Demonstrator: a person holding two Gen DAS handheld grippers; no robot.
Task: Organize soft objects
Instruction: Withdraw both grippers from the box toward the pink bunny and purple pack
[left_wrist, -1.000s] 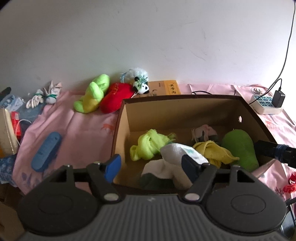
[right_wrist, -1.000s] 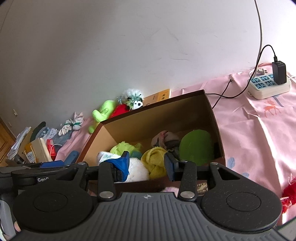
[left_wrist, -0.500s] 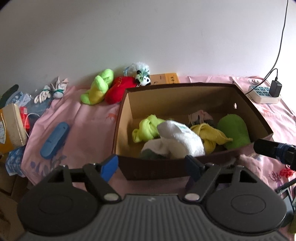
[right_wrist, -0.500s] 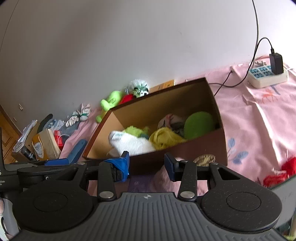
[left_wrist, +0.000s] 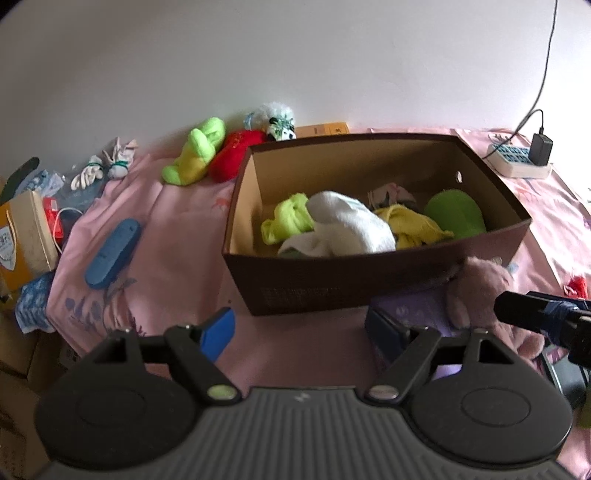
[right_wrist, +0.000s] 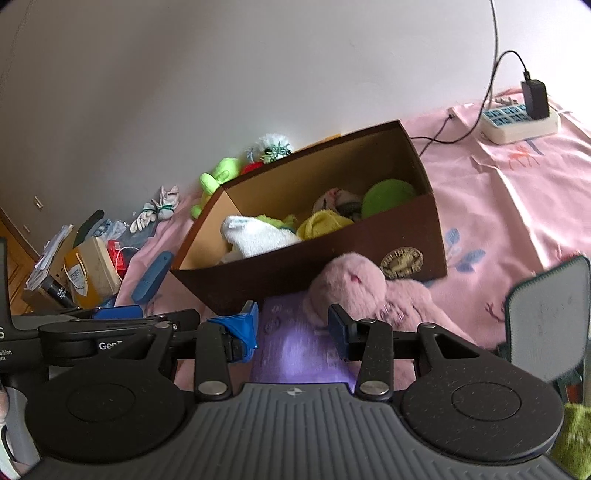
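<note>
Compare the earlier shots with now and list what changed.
Both grippers have backed away from the brown box, left gripper and right gripper alike, both empty. That brings a pink plush in front of the box into view. The white cloth and other box contents lie as before.

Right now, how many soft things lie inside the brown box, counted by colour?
Green: 2, a lime cloth and a round green toy
White: 1, a sock
Yellow: 1, a cloth
Pink and white: 1, partly hidden
Total: 5 visible
</note>
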